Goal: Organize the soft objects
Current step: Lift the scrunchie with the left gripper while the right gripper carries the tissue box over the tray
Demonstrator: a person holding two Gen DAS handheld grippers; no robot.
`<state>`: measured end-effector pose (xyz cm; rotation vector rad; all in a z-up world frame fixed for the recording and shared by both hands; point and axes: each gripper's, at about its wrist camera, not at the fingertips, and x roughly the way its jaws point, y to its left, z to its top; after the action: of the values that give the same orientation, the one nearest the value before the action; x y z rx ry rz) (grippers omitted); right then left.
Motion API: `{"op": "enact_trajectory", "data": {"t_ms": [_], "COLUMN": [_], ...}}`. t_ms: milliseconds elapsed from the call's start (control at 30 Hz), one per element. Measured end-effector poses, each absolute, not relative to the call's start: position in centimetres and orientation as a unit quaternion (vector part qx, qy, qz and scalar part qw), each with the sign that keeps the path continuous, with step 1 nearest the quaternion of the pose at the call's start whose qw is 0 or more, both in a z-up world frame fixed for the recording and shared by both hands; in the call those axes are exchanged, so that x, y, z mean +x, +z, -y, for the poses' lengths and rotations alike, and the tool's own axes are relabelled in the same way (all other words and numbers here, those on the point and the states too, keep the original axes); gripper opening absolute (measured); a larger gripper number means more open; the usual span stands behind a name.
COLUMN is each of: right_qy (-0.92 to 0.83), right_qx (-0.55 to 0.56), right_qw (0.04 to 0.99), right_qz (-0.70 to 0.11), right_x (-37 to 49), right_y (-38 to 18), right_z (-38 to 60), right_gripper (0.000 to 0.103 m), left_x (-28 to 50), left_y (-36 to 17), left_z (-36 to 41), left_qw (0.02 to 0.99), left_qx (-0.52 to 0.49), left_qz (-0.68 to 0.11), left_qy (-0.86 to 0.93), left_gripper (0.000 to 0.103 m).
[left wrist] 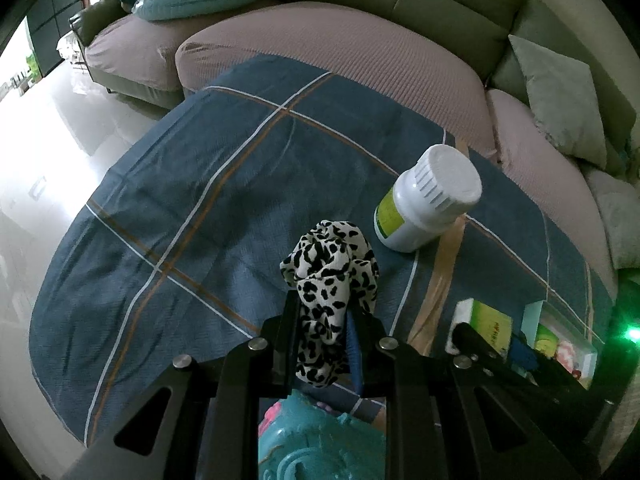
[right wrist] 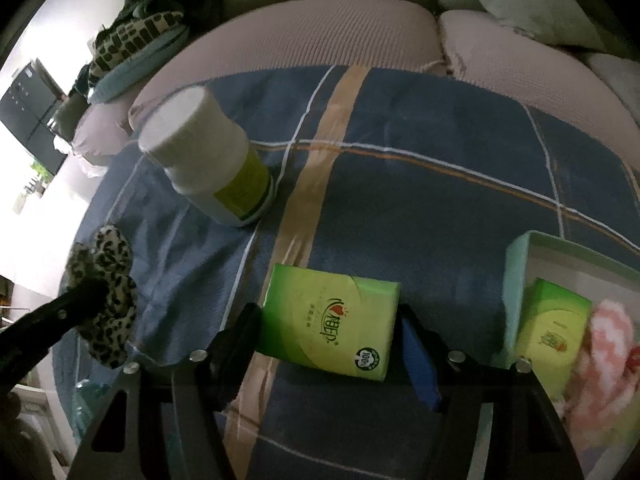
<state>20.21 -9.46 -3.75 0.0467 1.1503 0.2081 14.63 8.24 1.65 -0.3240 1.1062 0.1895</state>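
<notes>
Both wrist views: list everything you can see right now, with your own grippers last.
scrunchie: one, black-and-white leopard print, held in the left jaws above the cloth
tissue pack: one, green, on the cloth between the right jaws
bottle: one, white with green label, standing on the cloth
box: one, pale teal, right edge, holding a second green pack and something pink
cloth: one, blue plaid, over the table
sofa: pinkish seats, olive back
left gripper: shut on the scrunchie
right gripper: around the pack; grip unclear

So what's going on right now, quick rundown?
Left gripper shut on leopard-print scrunchie. Right gripper straddling green tissue pack, whether gripping unclear. White bottle stands clear.
</notes>
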Motion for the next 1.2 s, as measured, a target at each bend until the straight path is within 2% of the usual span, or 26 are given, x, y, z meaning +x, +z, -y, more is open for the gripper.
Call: {"op": "enact_trajectory", "data": {"t_ms": [567, 1200], "right_qy": [0.085, -0.016], "right_qx": [0.057, 0.108], "right_qw": [0.869, 0.873], "right_qz": [-0.484, -0.476], "right_x": [13.0, 7.8], "right_y": [3.0, 3.3], "right_z": [13.6, 23.4], "right_gripper": [0.07, 0.07], "left_x": [12.1, 10.7], "left_y": [5.2, 6.4], "left_z": [-6.0, 5.1], "left_qw": [0.863, 0.871], "left_qx": [-0.122, -0.054], "left_qz": [-0.485, -0.482], "left_qy": [0.069, -0.08], "left_gripper": [0.021, 0.022]}}
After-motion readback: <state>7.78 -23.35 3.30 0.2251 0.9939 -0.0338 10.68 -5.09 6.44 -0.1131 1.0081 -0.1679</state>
